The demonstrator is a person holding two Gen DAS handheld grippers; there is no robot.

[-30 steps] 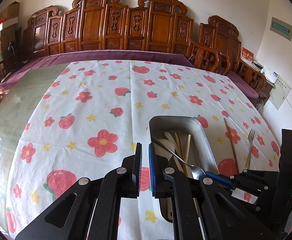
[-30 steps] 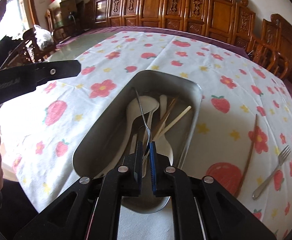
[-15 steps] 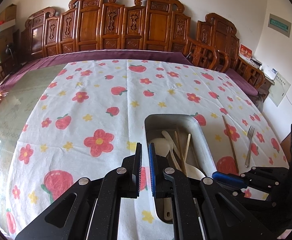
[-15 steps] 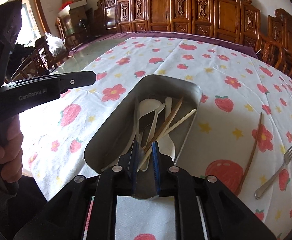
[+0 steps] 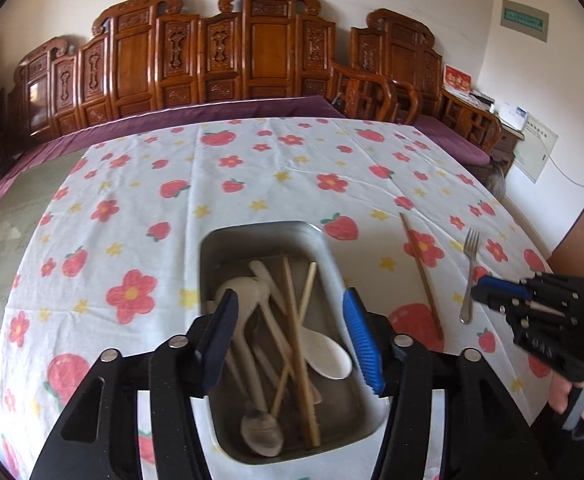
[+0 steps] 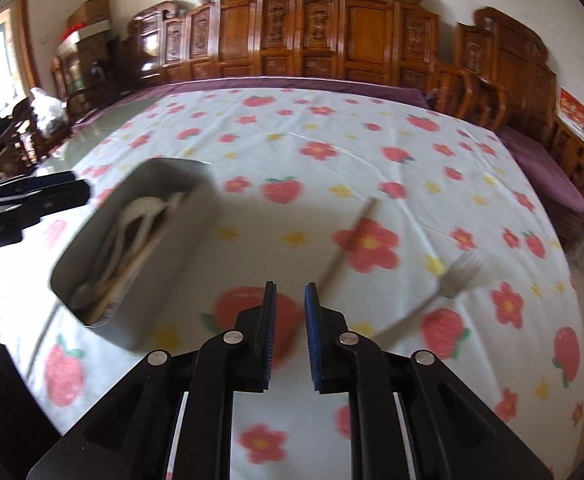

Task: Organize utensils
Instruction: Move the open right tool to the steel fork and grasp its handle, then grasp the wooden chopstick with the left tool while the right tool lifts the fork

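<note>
A metal tray (image 5: 327,256) holds white spoons, wooden chopsticks and a metal spoon. My left gripper (image 5: 292,332) is wide open above the tray's near half, empty. A single chopstick (image 5: 421,276) and a metal fork (image 5: 469,276) lie on the cloth right of the tray. My right gripper (image 6: 288,334) is open and empty above the cloth, with the tray (image 6: 164,248) to its left, the chopstick (image 6: 347,236) ahead and the fork (image 6: 447,280) to its right. It also shows in the left wrist view (image 5: 491,288), near the fork's handle.
A strawberry-and-flower tablecloth (image 5: 292,168) covers a large table. Carved wooden chairs (image 5: 252,52) line the far side. The table's right edge (image 5: 531,240) is close to the fork.
The right gripper let the metal spoon go into the tray, opened and swung right toward the chopstick and fork. The left gripper opened wide and moved over the tray.
</note>
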